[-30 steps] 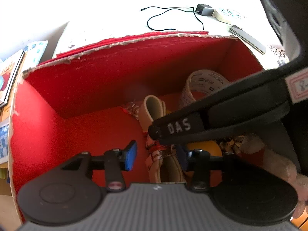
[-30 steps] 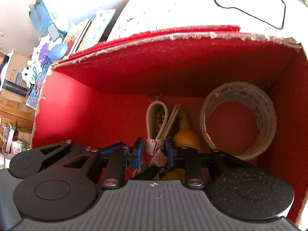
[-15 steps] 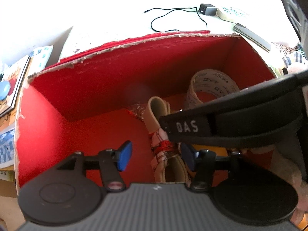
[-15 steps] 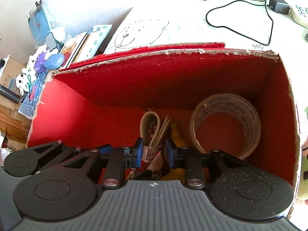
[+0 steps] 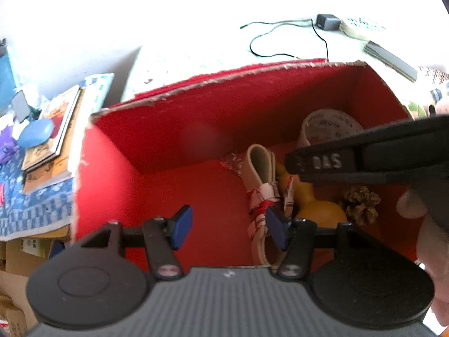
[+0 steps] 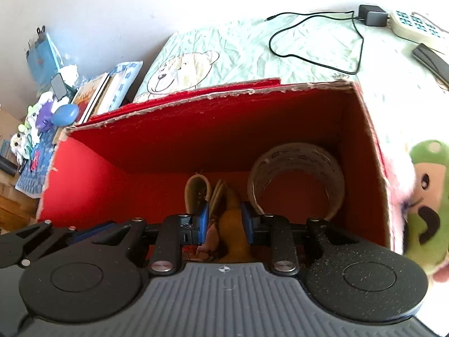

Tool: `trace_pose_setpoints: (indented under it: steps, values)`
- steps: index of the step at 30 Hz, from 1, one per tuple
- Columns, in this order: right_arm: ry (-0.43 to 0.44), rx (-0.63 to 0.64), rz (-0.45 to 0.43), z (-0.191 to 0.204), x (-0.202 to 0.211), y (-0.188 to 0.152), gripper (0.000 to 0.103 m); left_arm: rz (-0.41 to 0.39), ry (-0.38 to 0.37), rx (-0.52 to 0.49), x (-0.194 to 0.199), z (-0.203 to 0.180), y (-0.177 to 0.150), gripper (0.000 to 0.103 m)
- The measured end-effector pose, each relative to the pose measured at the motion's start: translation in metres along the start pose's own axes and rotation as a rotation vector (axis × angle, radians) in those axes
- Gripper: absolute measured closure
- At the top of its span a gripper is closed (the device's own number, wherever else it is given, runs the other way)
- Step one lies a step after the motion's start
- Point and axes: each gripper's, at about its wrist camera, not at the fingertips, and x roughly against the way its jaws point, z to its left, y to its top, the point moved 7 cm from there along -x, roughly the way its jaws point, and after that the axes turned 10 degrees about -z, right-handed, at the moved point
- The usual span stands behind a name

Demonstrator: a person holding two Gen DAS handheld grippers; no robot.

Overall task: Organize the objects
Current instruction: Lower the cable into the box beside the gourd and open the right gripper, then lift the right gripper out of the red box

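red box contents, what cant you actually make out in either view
- Yellow gourd: in the left wrist view its upper part hides behind the right gripper's black arm; in the right wrist view its base is covered by that gripper's body.
- Pine cone: unseen in the right wrist view.
- Tape roll: print too small to read.
- Tied cloth bundle: lower end hidden behind the left gripper.
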Motion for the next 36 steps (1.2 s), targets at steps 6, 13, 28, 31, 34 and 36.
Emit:
trace_pose_setpoints:
  steps: [6, 13, 28, 31, 34, 36]
  values:
    - [-0.029, 0.024, -0.071, 0.003, 0.024, -0.003, 0.074, -0.002, 0.041, 0.016, 0.011, 0.006, -0.003, 0.038]
    - [-0.034, -0.012, -0.103, -0.001, 0.037, -0.008, 0.065, -0.002, 0.070, 0.025, 0.022, 0.004, -0.009, 0.036]
    - [-0.021, -0.051, -0.149, -0.004, 0.059, -0.025, 0.063, 0.000, 0.134, 0.036, 0.034, -0.001, -0.019, 0.032]
    - [-0.021, -0.056, -0.169, -0.004, 0.063, -0.027, 0.063, -0.009, 0.134, 0.033, 0.037, -0.001, -0.019, 0.029]
    - [-0.017, -0.073, -0.197, -0.006, 0.067, -0.029, 0.063, -0.020, 0.137, 0.032, 0.041, -0.002, -0.017, 0.027]
    - [-0.022, -0.073, -0.218, -0.007, 0.070, -0.029, 0.063, -0.029, 0.140, 0.034, 0.045, -0.002, -0.016, 0.025]
